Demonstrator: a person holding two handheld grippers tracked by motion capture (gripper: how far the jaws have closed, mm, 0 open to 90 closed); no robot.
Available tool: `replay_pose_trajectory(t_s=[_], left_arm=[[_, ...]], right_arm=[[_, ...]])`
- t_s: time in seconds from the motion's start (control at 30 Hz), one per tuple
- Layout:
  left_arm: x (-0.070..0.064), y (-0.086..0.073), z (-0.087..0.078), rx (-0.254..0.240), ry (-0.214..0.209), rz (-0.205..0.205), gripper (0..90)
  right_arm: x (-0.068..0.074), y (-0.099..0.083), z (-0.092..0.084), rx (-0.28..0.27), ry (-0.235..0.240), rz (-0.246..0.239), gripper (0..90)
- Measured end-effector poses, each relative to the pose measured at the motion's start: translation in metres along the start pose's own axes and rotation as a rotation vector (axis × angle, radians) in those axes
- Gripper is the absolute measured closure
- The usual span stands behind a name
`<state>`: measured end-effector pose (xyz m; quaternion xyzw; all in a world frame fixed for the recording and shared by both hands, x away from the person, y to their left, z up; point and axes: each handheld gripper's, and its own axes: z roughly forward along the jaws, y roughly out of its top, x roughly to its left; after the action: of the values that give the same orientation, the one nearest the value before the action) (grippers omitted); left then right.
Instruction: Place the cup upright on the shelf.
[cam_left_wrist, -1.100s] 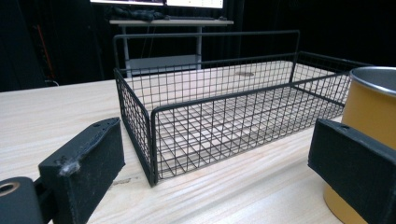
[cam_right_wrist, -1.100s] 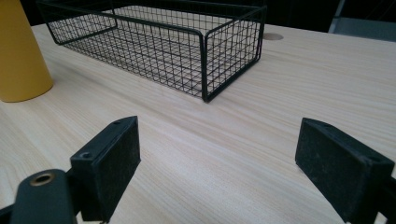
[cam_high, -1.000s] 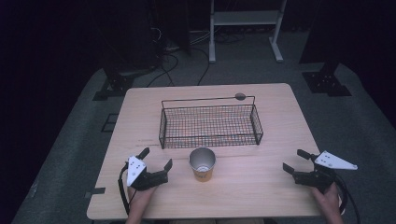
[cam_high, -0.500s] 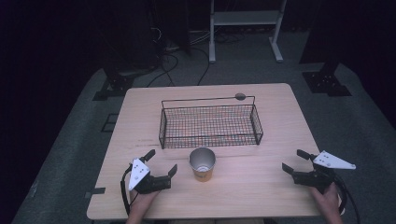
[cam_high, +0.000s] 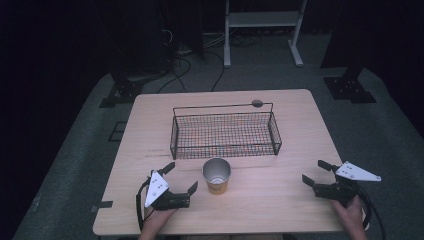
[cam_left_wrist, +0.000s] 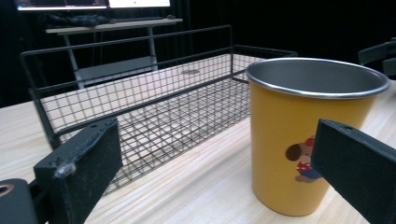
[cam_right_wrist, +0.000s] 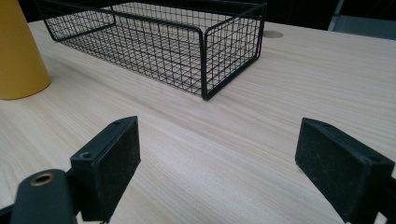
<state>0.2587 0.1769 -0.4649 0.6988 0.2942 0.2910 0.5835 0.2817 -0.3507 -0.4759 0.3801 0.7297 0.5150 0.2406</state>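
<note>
one cup | yellow, steel rim, cartoon print | upright | ungripped

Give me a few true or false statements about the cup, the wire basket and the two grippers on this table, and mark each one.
1. The yellow cup stands upright on the table, outside the wire basket. True.
2. The left gripper is shut on the cup. False: its jaws are open and the cup is not gripped.
3. The wire basket holds a cup. False: nothing lies in it.
4. The right gripper is open, well off to the cup's right. True.
5. The cup lies on its side. False: it stands with its metal rim up.
</note>
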Motion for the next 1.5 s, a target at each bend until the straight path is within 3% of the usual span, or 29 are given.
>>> replay_pose_trajectory(t_s=[0.3,0.87,1.5], left_arm=[[-0.005,0.0,0.003,0.015,-0.042,0.016,1.3],[-0.02,-0.001,0.015,0.051,-0.188,0.019,1.3],[-0.029,-0.002,0.045,0.107,-0.223,0.015,1.3]], right_arm=[[0.0,0.0,0.0,0.0,0.001,0.001,13.0],[0.0,0.0,0.0,0.002,0.001,-0.001,13.0],[0.0,0.0,0.001,0.004,0.003,0.002,13.0]])
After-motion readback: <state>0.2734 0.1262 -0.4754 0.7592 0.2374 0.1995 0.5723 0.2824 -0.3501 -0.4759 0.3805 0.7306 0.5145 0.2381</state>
